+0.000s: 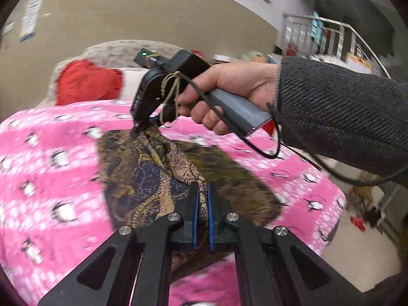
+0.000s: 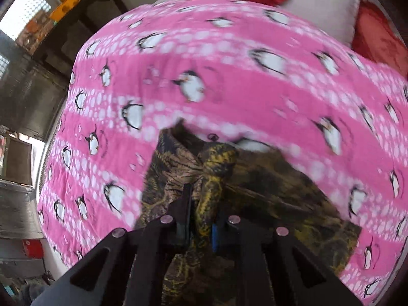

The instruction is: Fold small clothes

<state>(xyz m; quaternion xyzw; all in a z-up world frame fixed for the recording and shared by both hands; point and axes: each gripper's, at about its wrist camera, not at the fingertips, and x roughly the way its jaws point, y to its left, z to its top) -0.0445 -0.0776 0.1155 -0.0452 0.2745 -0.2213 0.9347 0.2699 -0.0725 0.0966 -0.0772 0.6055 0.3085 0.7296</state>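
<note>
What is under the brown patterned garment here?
The brown patterned garment lies on a pink penguin blanket, visible all around it. The left gripper and right gripper pinch its bunched edges. Whatever the cloth covers cannot be seen.

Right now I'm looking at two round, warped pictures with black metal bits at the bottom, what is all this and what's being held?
No robot here: a person holds a two-finger gripper in each hand, each with a wide-angle camera looking along its fingers. One picture is from the left gripper, the other from the right gripper. The left view also shows the right gripper from outside, with the person's right hand on its grey handle. A pink penguin blanket covers the surface. On it lies a dark patterned garment, pinched by both grippers at separate spots, partly lifted. Red cushions sit behind.
</note>
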